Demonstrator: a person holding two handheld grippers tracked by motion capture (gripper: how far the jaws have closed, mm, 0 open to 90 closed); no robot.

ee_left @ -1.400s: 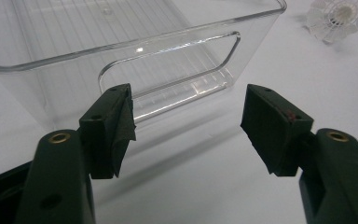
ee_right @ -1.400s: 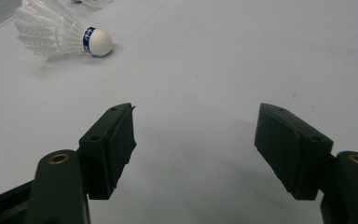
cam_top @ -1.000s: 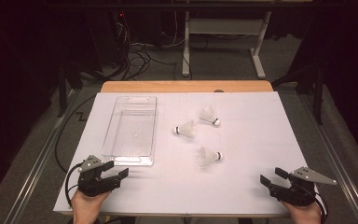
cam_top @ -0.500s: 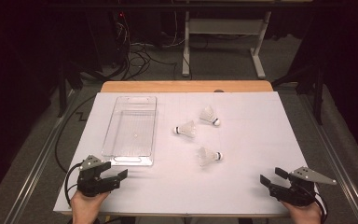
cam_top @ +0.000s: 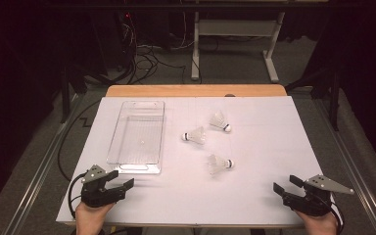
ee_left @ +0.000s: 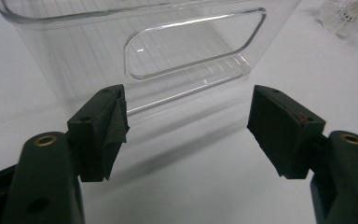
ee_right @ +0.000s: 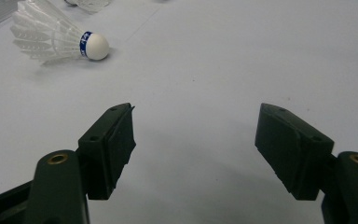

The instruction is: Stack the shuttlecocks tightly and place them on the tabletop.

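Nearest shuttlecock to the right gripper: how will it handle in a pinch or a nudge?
The shuttlecock looks very light, mostly thin feathers, so a nudge would probably skid it. Lying on its side, it would likely roll in an arc around its cork tip. The skirt seems crushable; the right gripper should pinch gently.

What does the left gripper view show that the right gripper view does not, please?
The left gripper view shows the clear plastic bin close ahead, its end wall with a handle cutout facing the open left gripper. The right gripper view shows a shuttlecock lying on its side, blue band by its cork, ahead and left of the open right gripper. Both share the white table and two black jaws holding nothing.
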